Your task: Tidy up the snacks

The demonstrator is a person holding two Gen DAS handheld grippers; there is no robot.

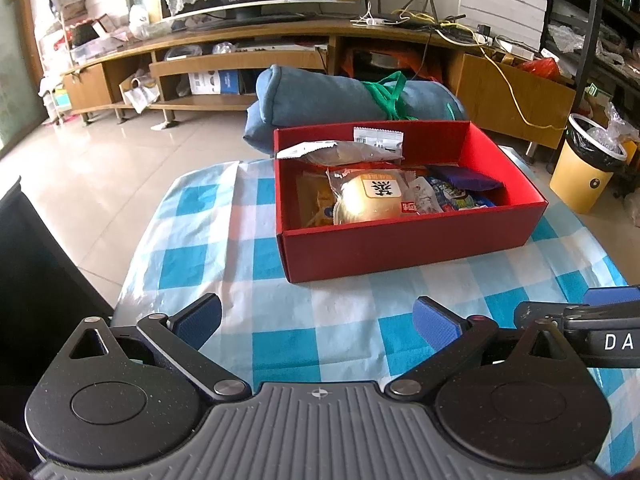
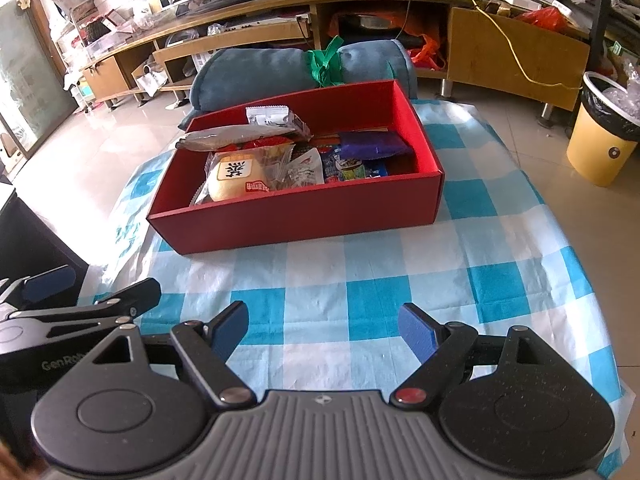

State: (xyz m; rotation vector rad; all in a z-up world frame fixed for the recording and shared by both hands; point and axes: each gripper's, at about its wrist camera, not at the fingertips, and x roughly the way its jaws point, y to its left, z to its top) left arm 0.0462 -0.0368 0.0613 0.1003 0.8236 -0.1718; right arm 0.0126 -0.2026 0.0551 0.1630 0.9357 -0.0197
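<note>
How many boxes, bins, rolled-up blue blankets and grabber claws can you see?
red box: 1
yellow bin: 1
rolled blue blanket: 1
grabbers: 2, left gripper and right gripper
Total: 5

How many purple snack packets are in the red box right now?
1. The purple packet lies on top of the other snacks toward the right end of the red box, near its back wall. More could be buried under the pile.

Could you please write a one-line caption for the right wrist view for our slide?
Open right gripper hovers over the checked tablecloth, facing a red box filled with snacks.
</note>
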